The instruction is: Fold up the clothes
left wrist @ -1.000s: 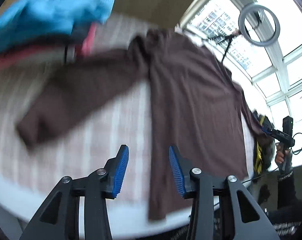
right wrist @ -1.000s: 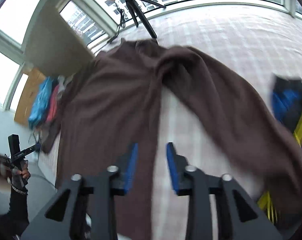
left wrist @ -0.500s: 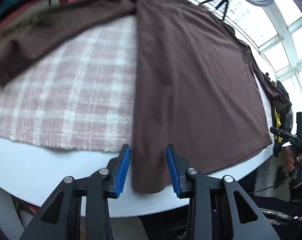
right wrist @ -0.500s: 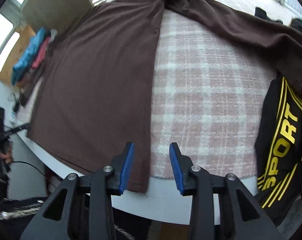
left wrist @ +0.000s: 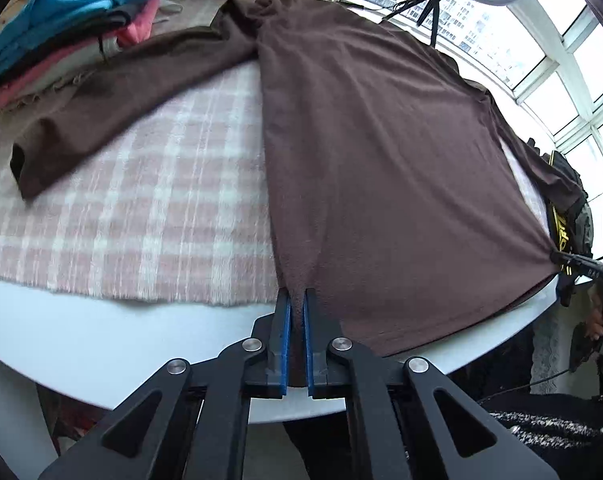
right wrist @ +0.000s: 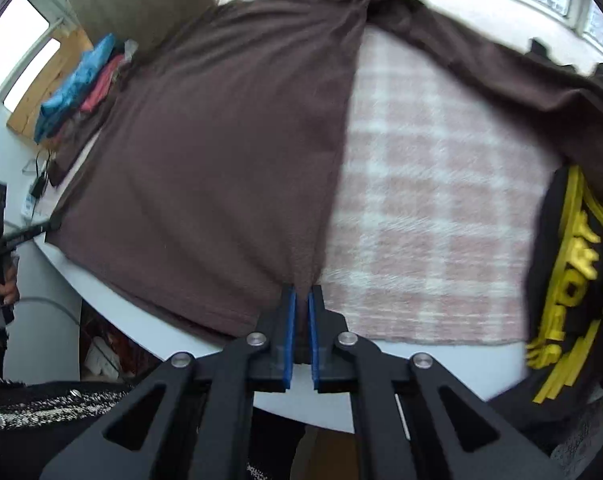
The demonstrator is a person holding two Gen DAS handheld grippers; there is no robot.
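brown shirt (left wrist: 381,152): matt fleecy knit; plaid blanket (left wrist: 141,216): fuzzy wool-like cloth; table (left wrist: 101,344): smooth white; gripper pads (left wrist: 285,340): blue ribbed rubber

Both grippers (left wrist: 296,300) (right wrist: 300,296) are matte black linkages with triangular cut-outs and round silver screws at the pivots; their narrow fingers carry ribbed blue pads (left wrist: 286,344). At seven o'clock in the right view, a black sleeve (right wrist: 41,404) flecked with white
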